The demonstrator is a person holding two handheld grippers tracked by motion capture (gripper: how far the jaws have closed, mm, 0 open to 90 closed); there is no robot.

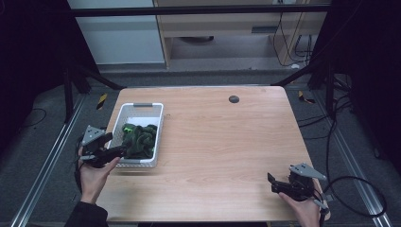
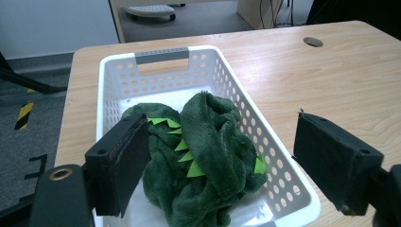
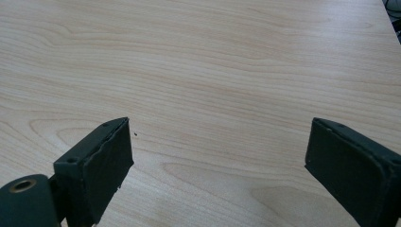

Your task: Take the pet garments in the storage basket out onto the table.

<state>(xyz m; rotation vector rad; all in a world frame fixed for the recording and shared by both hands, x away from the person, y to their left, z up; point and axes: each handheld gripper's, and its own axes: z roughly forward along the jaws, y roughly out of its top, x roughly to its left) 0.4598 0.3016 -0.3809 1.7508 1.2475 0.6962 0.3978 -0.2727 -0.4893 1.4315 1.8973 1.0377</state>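
Left gripper view: plush toy bunched, unidentifiable.

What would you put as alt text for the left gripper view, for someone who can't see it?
A dark green plush toy with bright green spikes lies bunched up in a white perforated basket on a wooden table. The left gripper hangs open over the basket's near end, one black jaw at each side of the toy, touching nothing.

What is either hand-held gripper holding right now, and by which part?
Nothing. The left hand-held gripper is open around the green plush toy in the white basket, not clamped on it. The right hand-held gripper is open over bare table.
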